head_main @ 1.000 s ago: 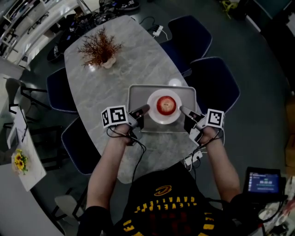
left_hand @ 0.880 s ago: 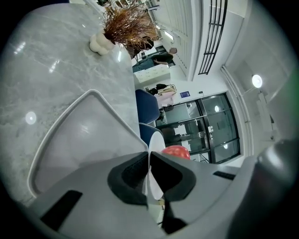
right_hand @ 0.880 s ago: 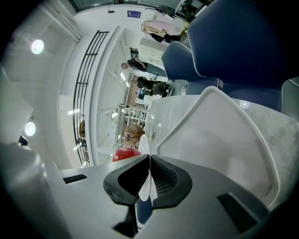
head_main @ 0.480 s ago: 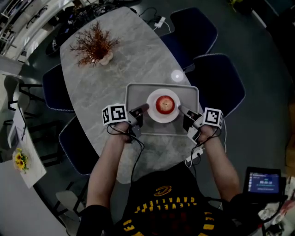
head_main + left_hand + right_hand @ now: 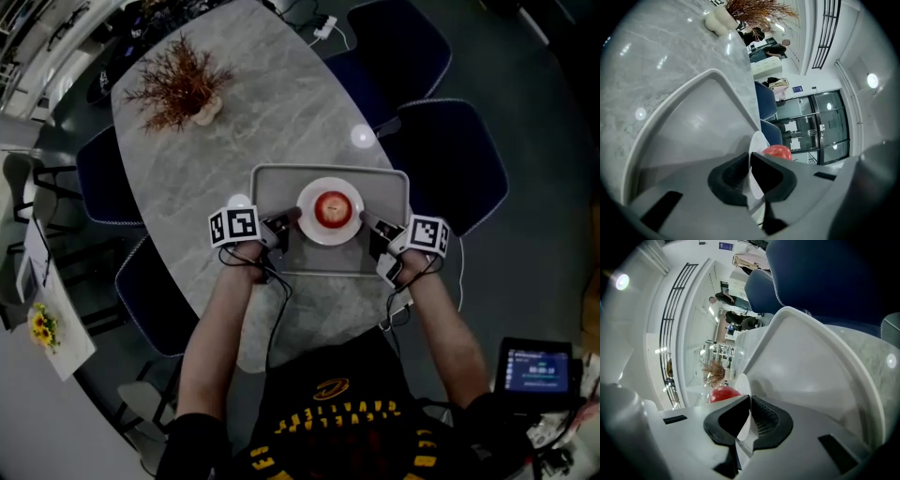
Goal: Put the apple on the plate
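Note:
A red apple (image 5: 331,207) sits on a white plate (image 5: 314,228) over a grey tray (image 5: 272,178) on the marble table. My left gripper (image 5: 292,217) is shut on the plate's left rim, and my right gripper (image 5: 366,223) is shut on its right rim. In the left gripper view the thin plate rim (image 5: 754,157) runs edge-on between the black pads of the left gripper (image 5: 750,165), with the apple (image 5: 777,151) just beyond and the tray (image 5: 693,122) below. The right gripper view shows the right gripper (image 5: 749,411) clamped on the plate rim (image 5: 742,383), with the apple (image 5: 723,393) behind it.
A dried-branch decoration (image 5: 178,84) stands at the table's far left end. Dark blue chairs (image 5: 450,159) line both long sides of the table. Cables hang over the near table edge (image 5: 398,305). A small screen (image 5: 534,366) glows at the lower right.
Both grippers have sunk towards the tray together, carrying the plate and apple, with their grip on the rim unchanged.

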Tool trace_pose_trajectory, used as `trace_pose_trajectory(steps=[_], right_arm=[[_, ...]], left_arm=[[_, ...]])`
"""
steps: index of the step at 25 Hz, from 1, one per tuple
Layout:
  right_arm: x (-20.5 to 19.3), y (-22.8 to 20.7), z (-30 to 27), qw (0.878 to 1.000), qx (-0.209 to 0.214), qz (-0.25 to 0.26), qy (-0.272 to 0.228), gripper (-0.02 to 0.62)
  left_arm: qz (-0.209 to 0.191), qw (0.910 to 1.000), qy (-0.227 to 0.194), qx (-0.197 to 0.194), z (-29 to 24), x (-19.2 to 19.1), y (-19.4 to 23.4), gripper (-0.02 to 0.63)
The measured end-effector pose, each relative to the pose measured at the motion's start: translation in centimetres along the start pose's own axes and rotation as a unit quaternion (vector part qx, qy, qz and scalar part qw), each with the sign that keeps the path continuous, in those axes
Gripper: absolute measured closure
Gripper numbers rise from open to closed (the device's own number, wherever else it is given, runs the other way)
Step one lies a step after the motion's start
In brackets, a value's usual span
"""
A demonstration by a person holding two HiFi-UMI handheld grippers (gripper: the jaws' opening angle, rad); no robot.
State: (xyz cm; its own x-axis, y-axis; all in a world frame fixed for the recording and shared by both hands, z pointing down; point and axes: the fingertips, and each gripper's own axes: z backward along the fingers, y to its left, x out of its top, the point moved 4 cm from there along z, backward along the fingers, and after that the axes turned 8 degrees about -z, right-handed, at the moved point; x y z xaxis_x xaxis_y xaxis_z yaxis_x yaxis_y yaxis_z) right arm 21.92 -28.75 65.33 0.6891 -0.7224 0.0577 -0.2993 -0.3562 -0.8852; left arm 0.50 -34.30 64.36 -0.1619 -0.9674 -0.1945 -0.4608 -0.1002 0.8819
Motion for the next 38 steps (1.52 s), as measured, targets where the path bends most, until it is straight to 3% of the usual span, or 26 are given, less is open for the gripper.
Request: trace_pose_trajectory(steps=[15, 20, 23, 27, 34, 38], right_arm=[[0.3, -1.2, -1.2, 1.0, -0.021, -0.003, 0.001, 0.571], [0.3, -1.1, -0.9, 1.0, -0.027, 0.006, -0.013, 0.571], [-0.1, -0.5, -1.2, 0.999, -0.023, 0.045, -0.02, 0.569], [-0.1, 0.1, -1.3, 0.992, -0.038, 0.115, -0.03, 0.568], [0.6, 1.1, 1.4, 0.972, -0.083, 0.206, -0.074, 0.568], [0.8, 2.6, 3.2, 0.954, -0.089, 0.263, -0.116, 0.568]], left_arm=[[0.009, 0.9996, 0.016, 0.022, -1.0, -0.2, 2.2, 0.585], [-0.011, 0.999, 0.022, 0.036, -1.1, -0.3, 2.0, 0.584], [-0.057, 0.9957, 0.03, 0.066, -1.0, -0.3, 1.7, 0.582], [-0.131, 0.9844, 0.042, 0.11, -0.7, -0.2, 1.0, 0.494], [-0.154, 0.9785, 0.016, 0.136, 1.3, -0.4, 1.2, 0.491], [-0.186, 0.9741, -0.023, 0.127, 2.6, -0.2, -0.4, 0.492]])
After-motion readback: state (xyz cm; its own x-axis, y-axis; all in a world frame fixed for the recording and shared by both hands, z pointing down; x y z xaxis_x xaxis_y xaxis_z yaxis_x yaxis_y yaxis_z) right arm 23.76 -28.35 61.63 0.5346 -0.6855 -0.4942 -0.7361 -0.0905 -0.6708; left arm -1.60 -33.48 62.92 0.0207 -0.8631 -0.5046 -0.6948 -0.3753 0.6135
